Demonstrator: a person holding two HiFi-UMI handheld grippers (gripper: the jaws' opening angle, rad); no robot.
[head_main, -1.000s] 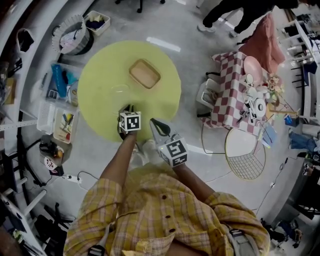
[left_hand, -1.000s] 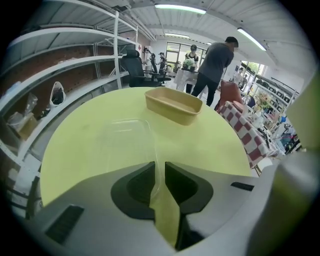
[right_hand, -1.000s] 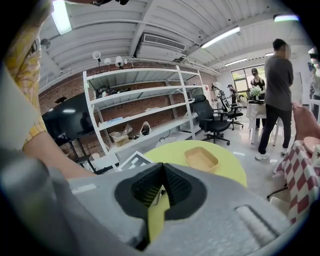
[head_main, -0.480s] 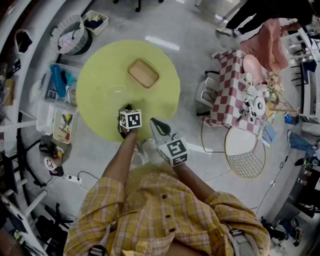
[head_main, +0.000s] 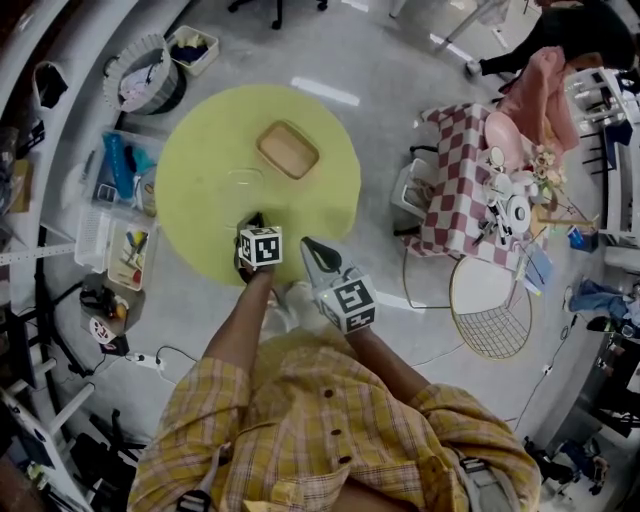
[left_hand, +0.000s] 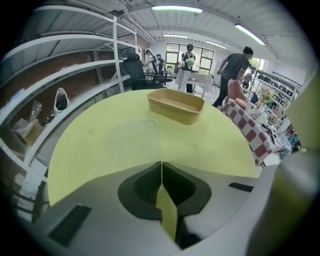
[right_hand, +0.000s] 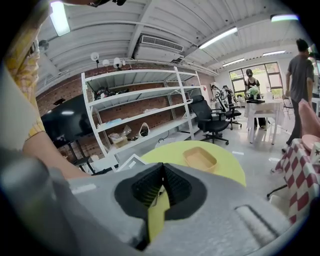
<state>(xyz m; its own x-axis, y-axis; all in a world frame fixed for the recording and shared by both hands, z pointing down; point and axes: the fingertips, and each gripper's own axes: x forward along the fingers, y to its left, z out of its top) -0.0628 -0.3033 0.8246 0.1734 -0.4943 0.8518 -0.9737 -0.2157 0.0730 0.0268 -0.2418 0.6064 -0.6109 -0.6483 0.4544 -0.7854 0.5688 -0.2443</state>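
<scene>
At table (head_main: 200, 150) edge, left hand-held gripper (left_hand: 161, 167) pinching clear tray (left_hand: 132, 142) — right hand-held gripper (right_hand: 162, 172) shut, off-table.

Left gripper (head_main: 254, 218) jaws together, right gripper (head_main: 306, 244) jaws together

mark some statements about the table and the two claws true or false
1. The tan tray stands on the round yellow table. True.
2. The tan tray holds fruit. False: it is empty.
3. The right claw is shut with nothing in it. True.
4. The left claw is wide open. False: its jaws are together, seemingly on the edge of the clear container.
5. The checked cloth covers the yellow table. False: it covers a separate table to the right.
</scene>
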